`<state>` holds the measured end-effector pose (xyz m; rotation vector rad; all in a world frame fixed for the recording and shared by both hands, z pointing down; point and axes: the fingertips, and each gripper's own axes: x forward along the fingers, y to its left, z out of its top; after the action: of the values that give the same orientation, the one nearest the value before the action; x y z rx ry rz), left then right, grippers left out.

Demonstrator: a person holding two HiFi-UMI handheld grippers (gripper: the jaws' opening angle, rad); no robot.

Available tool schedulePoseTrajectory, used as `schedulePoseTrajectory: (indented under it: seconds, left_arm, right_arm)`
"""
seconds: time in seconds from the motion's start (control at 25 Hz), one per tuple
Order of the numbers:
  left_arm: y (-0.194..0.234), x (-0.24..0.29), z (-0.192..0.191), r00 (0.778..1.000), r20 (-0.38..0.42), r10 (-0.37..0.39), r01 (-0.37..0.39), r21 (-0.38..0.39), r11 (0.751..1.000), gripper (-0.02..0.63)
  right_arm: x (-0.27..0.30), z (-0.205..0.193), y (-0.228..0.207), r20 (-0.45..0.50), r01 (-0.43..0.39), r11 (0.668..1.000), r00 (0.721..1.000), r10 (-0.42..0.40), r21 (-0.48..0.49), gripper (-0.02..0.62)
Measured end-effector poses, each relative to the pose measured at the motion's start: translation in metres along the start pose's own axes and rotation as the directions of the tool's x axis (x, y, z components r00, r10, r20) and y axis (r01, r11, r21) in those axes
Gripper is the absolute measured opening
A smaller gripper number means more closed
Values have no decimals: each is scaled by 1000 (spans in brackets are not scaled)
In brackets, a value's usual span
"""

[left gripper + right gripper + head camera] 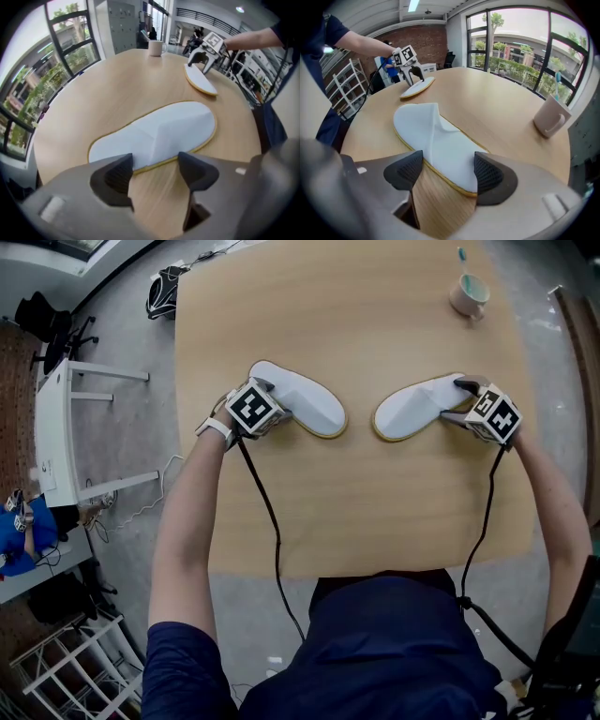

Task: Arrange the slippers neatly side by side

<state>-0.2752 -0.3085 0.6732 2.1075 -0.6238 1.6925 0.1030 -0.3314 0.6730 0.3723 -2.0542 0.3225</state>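
On the wooden surface [356, 512], the left claw [154, 171] hangs spread just at the heel rim of the left slipper [159, 133], pinching nothing; the right claw [447, 171] is also spread, with the heel of the right slipper [440, 145] lying between its pads; the two toes point at each other, well apart. The slippers look thin and soft, so a claw closing on the rim alone may let one buckle or slip free; dragged by the heel, it may swing crooked. A cable [272, 521] trails from each claw; a mug [469, 294] stands far back at the right, out of the way.
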Motion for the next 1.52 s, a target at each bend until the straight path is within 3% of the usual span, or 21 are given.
schedulePoseTrajectory:
  seconds: [0.24, 0.36, 0.52, 0.68, 0.8, 0.84, 0.92, 1.04, 1.16, 1.28, 1.36, 1.52]
  left_arm:
    - [-13, 2, 1, 998, 30, 49, -45, -132, 990, 313]
    - [-23, 0, -10, 999, 24, 46, -39, -227, 973, 313]
    - [-54, 4, -17, 1000, 19, 19, -10, -394, 919, 311]
    - [-67, -2, -19, 994, 79, 69, -19, -504, 863, 311]
    - [-77, -7, -19, 986, 146, 75, 18, -551, 834, 318]
    - [-80, -10, -17, 985, 163, 64, 36, -546, 837, 319]
    - [-81, -20, -14, 982, 178, 57, 39, -492, 870, 321]
    - [-59, -37, -22, 983, 136, 121, -74, -314, 947, 321]
    - [-43, -42, -35, 986, 90, 143, -133, -112, 985, 321]
    - [-42, -44, -43, 992, 58, 115, -119, 75, 990, 321]
    - [-40, -44, -49, 995, 29, 95, -98, 155, 983, 321]
    - [-35, -21, -52, 1000, -10, 26, -24, 161, 987, 321]
  right_arm:
    - [0, -5, 7, 33, 67, 989, 997, -72, 133, 351]
    - [3, -3, 13, 24, 99, 975, 994, -106, 199, 350]
    - [3, -9, 16, 37, 168, 925, 981, -192, 340, 347]
    - [-3, -13, 24, 34, 235, 855, 959, -282, 463, 347]
    - [-4, -10, 31, 31, 237, 848, 958, -285, 474, 348]
    - [-7, -8, 31, 47, 224, 852, 959, -278, 472, 348]
    - [-18, -2, 30, 97, 199, 870, 958, -269, 451, 348]
    - [-31, 6, 27, 133, 181, 926, 963, -236, 331, 348]
    - [-36, 4, 25, 104, 158, 979, 980, -172, 133, 348]
    - [-38, -3, 25, 36, 123, 991, 992, -121, -57, 344]
    - [-39, -4, 25, 4, 104, 985, 995, -105, -135, 333]
    - [-23, -8, 13, -1, 77, 985, 997, -78, -154, 328]
